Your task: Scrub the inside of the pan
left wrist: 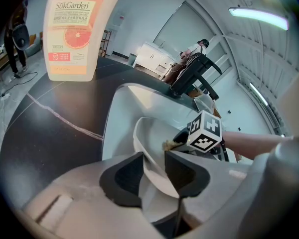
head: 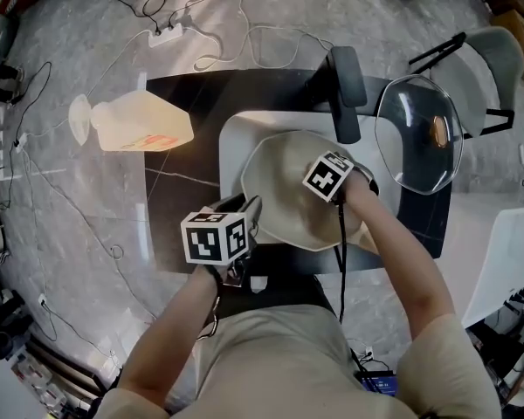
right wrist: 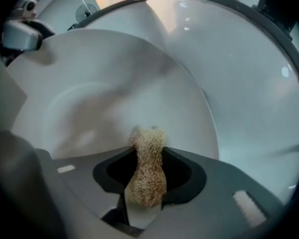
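Pan point(head: 279, 182) clamped in left gripper point(left wrist: 153, 171), scrubber point(right wrist: 148, 158) clenched in right gripper point(right wrist: 148, 176), the rim could be wrenched loose by hard strokes.

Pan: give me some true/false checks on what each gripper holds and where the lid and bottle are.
1. The right gripper has a fibrous scrubber in its jaws. True.
2. The left gripper has nothing between its jaws. False: the rim of the pan runs between them.
3. The scrubber's tip is inside the pan. True.
4. The glass lid covers the pan. False: it lies beside the pan on the dark table.
5. The detergent bottle is in the white basin with the pan. False: it is outside the basin, at the table's edge.
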A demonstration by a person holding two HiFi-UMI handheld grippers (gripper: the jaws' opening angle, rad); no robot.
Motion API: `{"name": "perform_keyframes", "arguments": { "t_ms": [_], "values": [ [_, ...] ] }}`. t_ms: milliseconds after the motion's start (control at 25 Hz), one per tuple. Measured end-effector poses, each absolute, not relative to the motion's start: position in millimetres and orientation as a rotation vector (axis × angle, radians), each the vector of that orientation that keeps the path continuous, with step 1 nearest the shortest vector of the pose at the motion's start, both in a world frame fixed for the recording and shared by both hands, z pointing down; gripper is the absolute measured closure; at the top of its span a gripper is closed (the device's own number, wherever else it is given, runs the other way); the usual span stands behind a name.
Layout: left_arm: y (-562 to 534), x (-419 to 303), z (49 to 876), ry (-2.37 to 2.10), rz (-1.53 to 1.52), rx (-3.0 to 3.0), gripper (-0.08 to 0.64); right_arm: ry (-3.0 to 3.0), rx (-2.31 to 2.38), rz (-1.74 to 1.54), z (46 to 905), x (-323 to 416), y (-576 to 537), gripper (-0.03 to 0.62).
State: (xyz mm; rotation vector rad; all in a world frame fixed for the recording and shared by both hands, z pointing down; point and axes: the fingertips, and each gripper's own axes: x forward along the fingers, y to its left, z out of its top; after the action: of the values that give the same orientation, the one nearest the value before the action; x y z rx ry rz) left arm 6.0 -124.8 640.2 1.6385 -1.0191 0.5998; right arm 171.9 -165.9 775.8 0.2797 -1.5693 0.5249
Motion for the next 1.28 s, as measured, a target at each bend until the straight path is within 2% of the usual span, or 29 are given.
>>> {"name": "perform_keyframes", "arguments": {
  "t_ms": [320,680,960,1200,1280],
  "values": [
    [-126,6,641,-1.012,0.598,1.644,0.416,-1.277,-0.087,0.592,732,211,-95,0.434],
    [-126,7,642,-1.004,0.597,1.653,0.413,-1.400,-0.312,0.836,688,141,-41,0.436],
    [-125,6,626,-0.985,0.578,1.730,0.413,-1.743,-0.134,1.072,648,75,-62,0.434],
    [-144,-17,574,-1.066,0.546,1.883,0.413,-2.038,0.171,1.194,592,55,-100,0.434],
    [-154,-31,555,-1.139,0.519,1.926,0.450,-2.144,0.262,1.229,564,49,-112,0.434]
  ]
}}
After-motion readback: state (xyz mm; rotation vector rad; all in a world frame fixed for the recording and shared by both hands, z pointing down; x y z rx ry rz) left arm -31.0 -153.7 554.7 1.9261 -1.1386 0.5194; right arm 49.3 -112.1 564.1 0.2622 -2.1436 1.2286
